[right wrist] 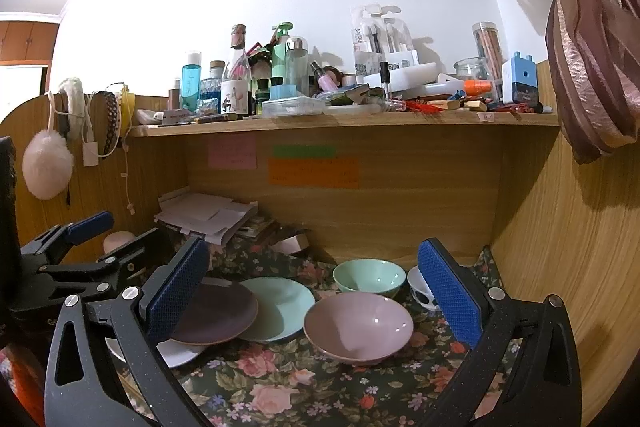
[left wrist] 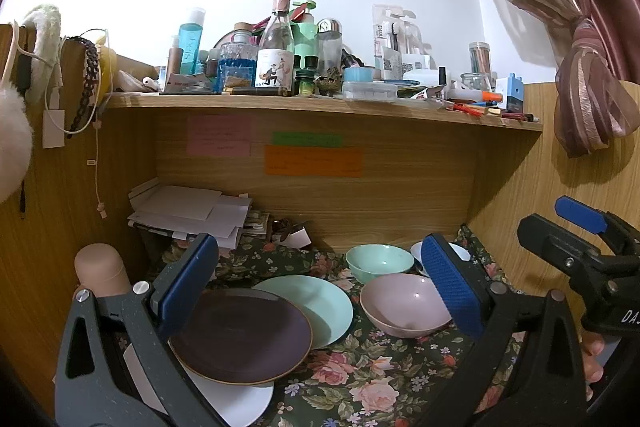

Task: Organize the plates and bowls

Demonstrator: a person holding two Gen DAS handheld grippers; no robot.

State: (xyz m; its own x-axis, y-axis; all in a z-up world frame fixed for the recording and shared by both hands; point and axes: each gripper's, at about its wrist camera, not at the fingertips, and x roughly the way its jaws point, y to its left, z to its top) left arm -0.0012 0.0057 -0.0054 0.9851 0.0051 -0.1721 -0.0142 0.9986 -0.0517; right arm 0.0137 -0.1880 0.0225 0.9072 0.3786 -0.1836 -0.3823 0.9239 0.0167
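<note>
While both pairs of blue-padded fingers stood spread wide with nothing between them, the left gripper [left wrist: 320,283] hung over the plates and the right gripper [right wrist: 316,291] faced the bowls. From the left wrist view, the dark purple plate [left wrist: 240,335] lay on top of a white plate [left wrist: 244,401] and overlapped the edge of the mint plate [left wrist: 316,307] behind it. Just right of these sat the pink bowl [right wrist: 358,325], with the mint bowl [right wrist: 368,277] behind it and a white bowl [right wrist: 420,291] with dark markings tucked to the far right, all on the floral cloth [right wrist: 280,387].

Judging by the layout, stacking had not yet begun. A sensible first move would be to pinch the pink bowl by its near rim, lift it clear, and nest it with the mint bowl; the glazed rim looked slippery, so a deep, square bite would serve best. The plates, already overlapping, would need lifting rather than dragging, lest the cloth bunch up.

On the shelf [right wrist: 360,121] above, little writing was legible: the right gripper's body in the left view showed "DA", cut off at the frame edge. Sticky notes [left wrist: 314,161] carried handwriting too faint to read.
</note>
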